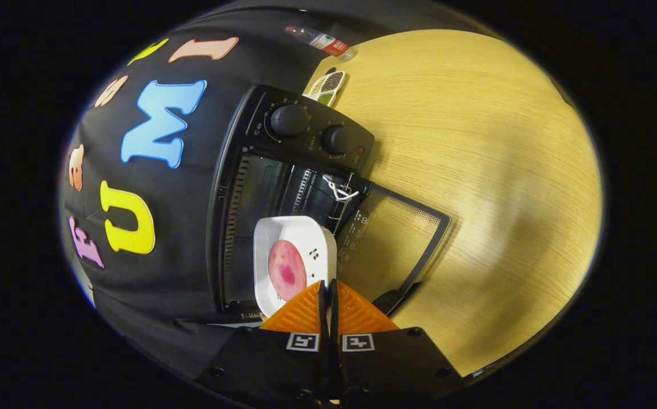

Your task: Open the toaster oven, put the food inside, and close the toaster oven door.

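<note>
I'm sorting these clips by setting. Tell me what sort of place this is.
Probably a staged kitchen corner in a recording booth: a toaster oven, door open, stands on a wooden table against a black cloth wall. The gripper, fingers closed on the plate's edge, carries food toward the oven.

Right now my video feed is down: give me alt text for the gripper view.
The gripper is shut on the rim of a white dish holding a pink slice of food, at the mouth of the toaster oven. The oven door lies folded open on the wooden table.
</note>
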`<state>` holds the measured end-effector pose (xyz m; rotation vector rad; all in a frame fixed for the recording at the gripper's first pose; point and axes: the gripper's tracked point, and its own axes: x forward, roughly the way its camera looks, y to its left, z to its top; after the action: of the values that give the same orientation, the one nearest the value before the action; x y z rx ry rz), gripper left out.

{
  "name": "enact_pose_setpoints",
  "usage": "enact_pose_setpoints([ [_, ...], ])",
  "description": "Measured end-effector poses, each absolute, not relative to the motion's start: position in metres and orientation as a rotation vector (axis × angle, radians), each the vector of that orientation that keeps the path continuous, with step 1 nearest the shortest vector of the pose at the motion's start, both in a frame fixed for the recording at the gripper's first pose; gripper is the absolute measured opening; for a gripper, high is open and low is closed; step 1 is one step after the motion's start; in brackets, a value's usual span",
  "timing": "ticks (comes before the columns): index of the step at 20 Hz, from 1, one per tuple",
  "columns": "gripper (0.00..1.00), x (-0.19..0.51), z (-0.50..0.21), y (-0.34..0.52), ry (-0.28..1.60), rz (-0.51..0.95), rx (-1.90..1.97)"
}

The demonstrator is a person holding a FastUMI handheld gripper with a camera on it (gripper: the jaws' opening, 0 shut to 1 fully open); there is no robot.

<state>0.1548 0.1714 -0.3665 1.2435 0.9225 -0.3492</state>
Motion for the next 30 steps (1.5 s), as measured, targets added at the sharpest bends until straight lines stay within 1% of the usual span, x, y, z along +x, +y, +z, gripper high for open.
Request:
enact_pose_setpoints([
  [8,0.01,0.21,-0.377,0.187,0.772,-0.484,1.474],
  [14,0.01,0.223,-0.392,0.186,0.755,-0.555,1.454],
  [16,0.02,0.226,-0.397,0.186,0.757,-0.559,1.444],
  [18,0.02,0.231,-0.394,0.189,0.737,-0.528,1.458],
  [19,0.07,0.235,-0.391,0.19,0.723,-0.501,1.47],
  [22,0.42,0.242,-0.373,0.192,0.691,-0.409,1.433],
  [25,0.98,0.235,-0.358,0.2,0.716,-0.282,1.284],
  [30,0.98,0.202,-0.343,0.209,0.752,-0.105,1.006],
])
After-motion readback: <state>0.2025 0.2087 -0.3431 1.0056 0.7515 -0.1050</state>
